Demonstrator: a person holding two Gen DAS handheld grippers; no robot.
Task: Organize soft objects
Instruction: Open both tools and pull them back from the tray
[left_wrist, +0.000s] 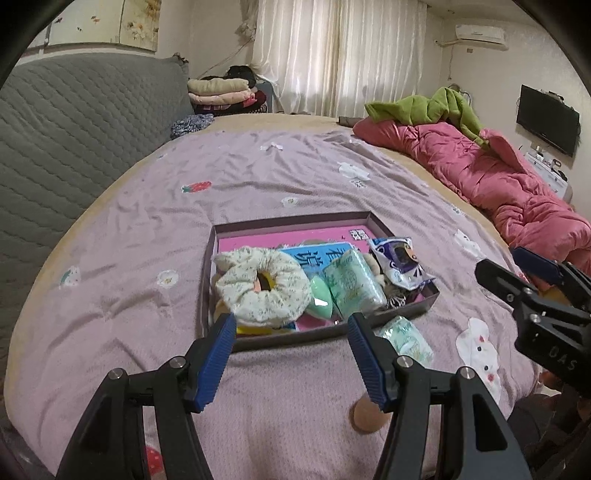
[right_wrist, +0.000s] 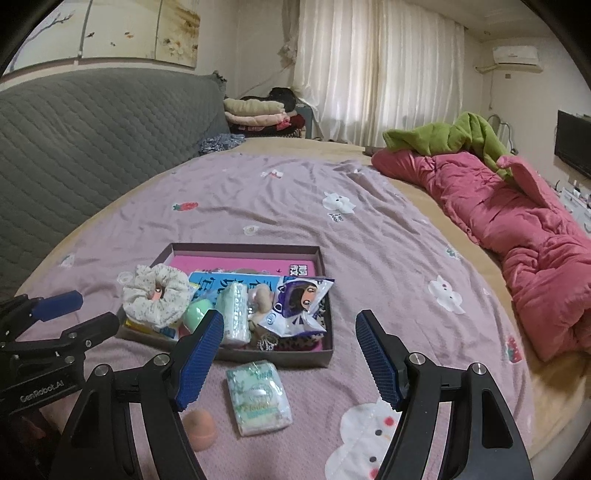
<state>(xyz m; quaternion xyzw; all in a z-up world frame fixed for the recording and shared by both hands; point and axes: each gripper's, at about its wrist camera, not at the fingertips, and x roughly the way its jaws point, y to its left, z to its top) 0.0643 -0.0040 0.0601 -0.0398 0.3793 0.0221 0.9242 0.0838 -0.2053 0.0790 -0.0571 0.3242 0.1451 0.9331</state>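
A shallow brown box (left_wrist: 212, 258) (right_wrist: 325, 258) lies on the purple bedspread. It holds a floral scrunchie (left_wrist: 258, 288) (right_wrist: 157, 295), a mint sponge (left_wrist: 319, 295) (right_wrist: 197, 312), a green tissue pack (left_wrist: 352, 286) (right_wrist: 234, 314), a purple snack bag (left_wrist: 399, 266) (right_wrist: 295, 306) and a small plush. A second tissue pack (left_wrist: 406, 338) (right_wrist: 258, 397) and a peach sponge (left_wrist: 367, 413) (right_wrist: 201, 428) lie on the bedspread in front of the box. My left gripper (left_wrist: 291, 360) is open and empty just before the box. My right gripper (right_wrist: 290, 356) is open and empty above the loose tissue pack.
A pink quilt (left_wrist: 498, 184) (right_wrist: 517, 229) with a green blanket (right_wrist: 454, 140) lies along the bed's right side. A grey padded headboard (left_wrist: 74, 129) stands at the left. Folded clothes (left_wrist: 221, 92) are stacked at the back.
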